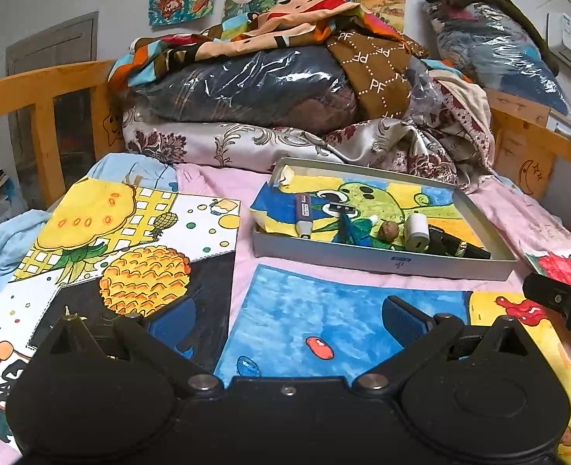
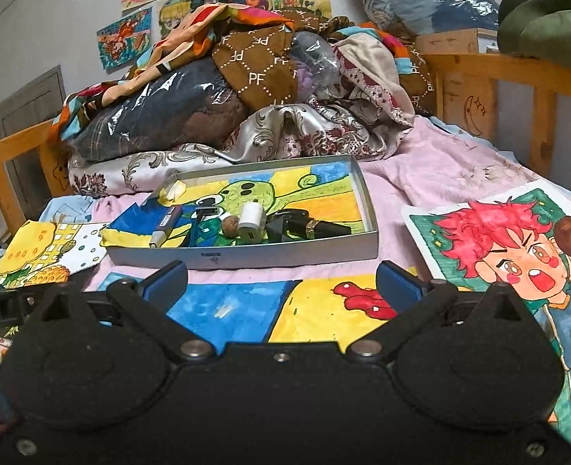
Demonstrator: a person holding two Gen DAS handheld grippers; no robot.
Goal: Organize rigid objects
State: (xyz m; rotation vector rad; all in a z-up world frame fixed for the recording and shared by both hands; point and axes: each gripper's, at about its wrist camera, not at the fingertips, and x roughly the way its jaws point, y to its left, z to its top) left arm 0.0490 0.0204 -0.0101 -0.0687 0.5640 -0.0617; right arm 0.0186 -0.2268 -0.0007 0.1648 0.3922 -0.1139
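Observation:
A shallow grey box (image 1: 382, 261) (image 2: 246, 257) lined with a green cartoon drawing lies on the pink bedsheet. Inside it lie a purple-and-white pen-like device (image 1: 303, 213) (image 2: 166, 223), a razor (image 1: 341, 213) (image 2: 204, 213), a walnut (image 1: 388, 230) (image 2: 230, 228), a white charger plug (image 1: 417, 230) (image 2: 251, 221) and a black tube with a gold band (image 1: 458, 247) (image 2: 316, 228). My left gripper (image 1: 289, 319) is open and empty, short of the box. Nearer the box's front wall, my right gripper (image 2: 281, 281) is likewise open and empty.
Painted drawings cover the bed: pineapples (image 1: 130, 248), a blue-and-yellow sheet (image 1: 324, 325) (image 2: 246, 310), a red-haired character (image 2: 518, 263). Piled bedding and bagged clothes (image 1: 266, 89) (image 2: 207, 108) rise behind the box. Wooden bed rails (image 1: 45, 116) (image 2: 518, 81) run along both sides.

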